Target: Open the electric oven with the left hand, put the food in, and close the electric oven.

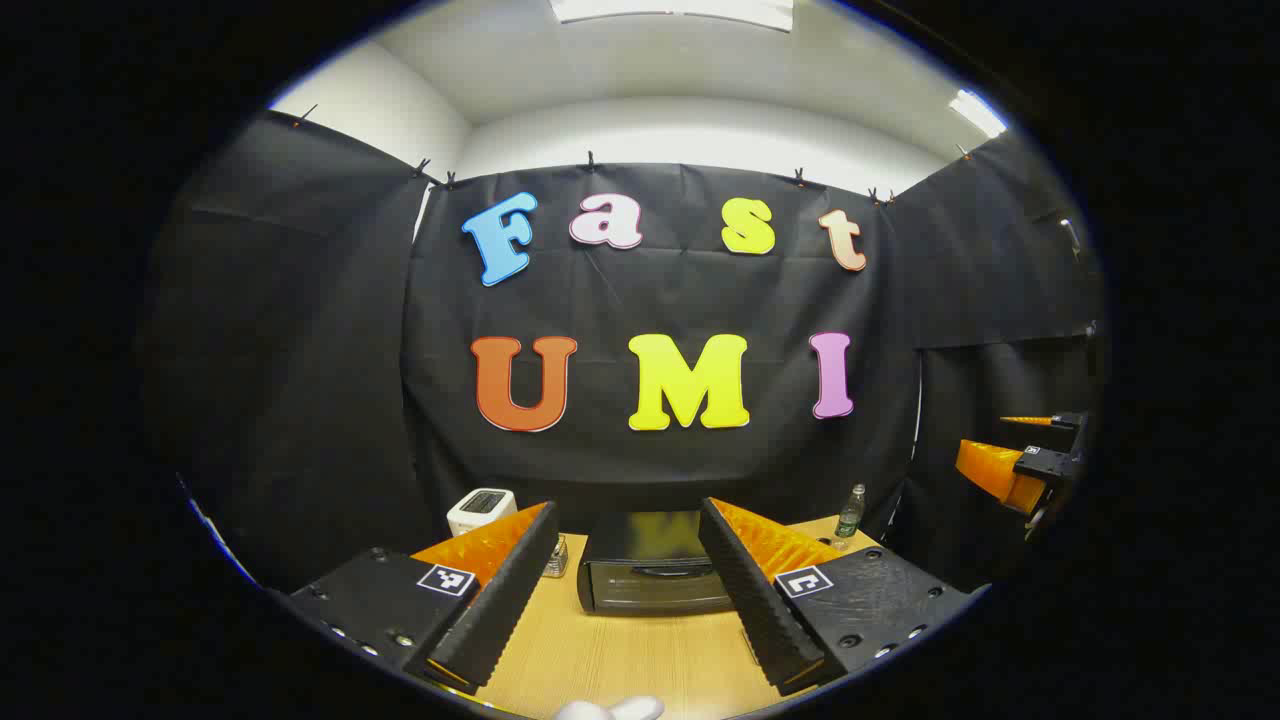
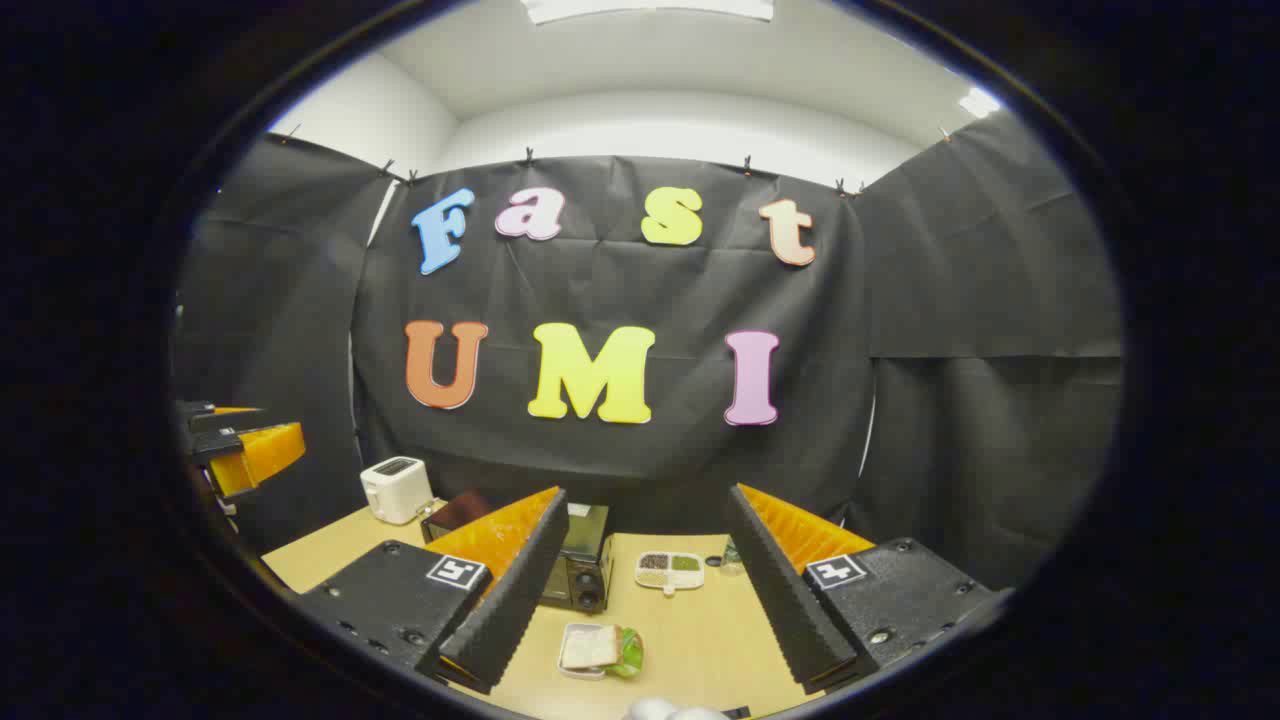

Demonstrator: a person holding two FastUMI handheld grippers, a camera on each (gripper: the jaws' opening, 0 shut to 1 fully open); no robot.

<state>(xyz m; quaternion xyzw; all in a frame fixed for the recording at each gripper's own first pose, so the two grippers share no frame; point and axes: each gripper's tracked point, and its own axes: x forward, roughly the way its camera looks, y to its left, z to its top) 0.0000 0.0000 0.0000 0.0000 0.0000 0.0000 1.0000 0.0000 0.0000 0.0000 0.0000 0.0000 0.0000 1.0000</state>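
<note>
The black electric oven stands on the wooden table with its door shut, straight ahead between the fingers of my left gripper, which is open, empty and well short of it. In the right gripper view the oven is seen from its side, partly behind one finger. The food, a sandwich with green leaf on a small white plate, lies on the table below my right gripper, also open and empty. Each gripper appears at the other view's edge: right gripper, left gripper.
A white toaster sits at the table's back left. A small glass jar stands left of the oven and a bottle at its right rear. A divided white dish of grains lies beside the oven.
</note>
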